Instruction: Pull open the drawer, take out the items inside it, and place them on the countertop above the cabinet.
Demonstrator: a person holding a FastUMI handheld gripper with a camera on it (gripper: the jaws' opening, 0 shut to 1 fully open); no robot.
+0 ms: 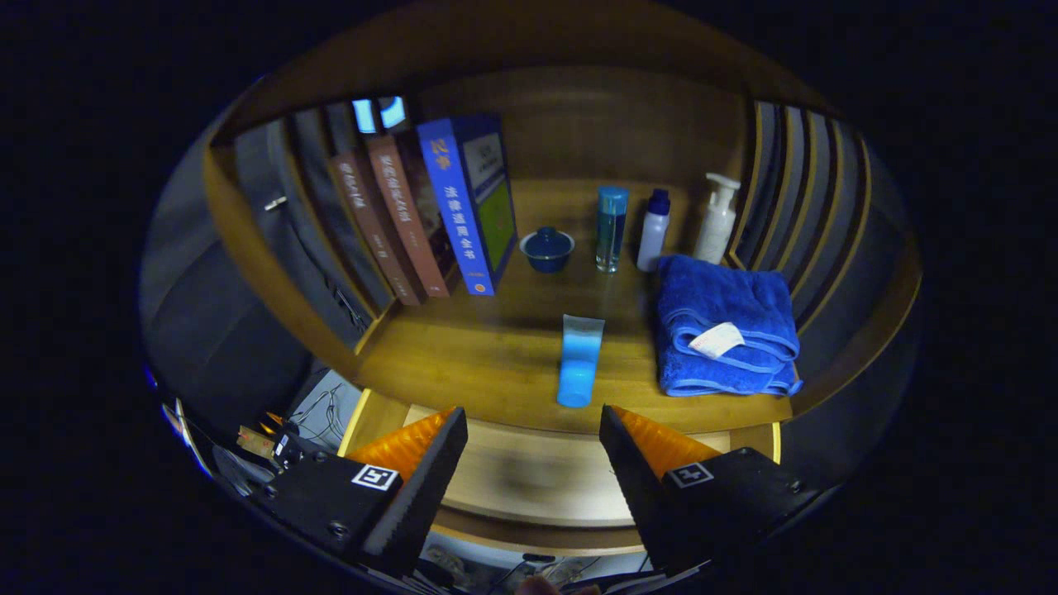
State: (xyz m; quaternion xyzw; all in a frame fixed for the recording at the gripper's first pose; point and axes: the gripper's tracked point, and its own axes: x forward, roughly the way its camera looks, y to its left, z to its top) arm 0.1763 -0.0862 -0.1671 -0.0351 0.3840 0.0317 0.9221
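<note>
My gripper (533, 434) is open, its fingers spread wide with nothing between them. Below and between the fingers lies the pulled-out wooden drawer (537, 483), whose inside shows bare wood. Just ahead of the fingers, on the wooden countertop (463, 355), lies a blue squeeze tube (580, 361) with its cap end toward me. To the right of the tube rests a folded blue towel (725, 326) with a white label.
At the back of the countertop stand several books (430, 215), a small dark blue lidded cup (546, 249), a blue bottle (612, 228), a white bottle with a dark cap (653, 230) and a white pump bottle (716, 219). Slatted side walls (793, 198) flank the shelf.
</note>
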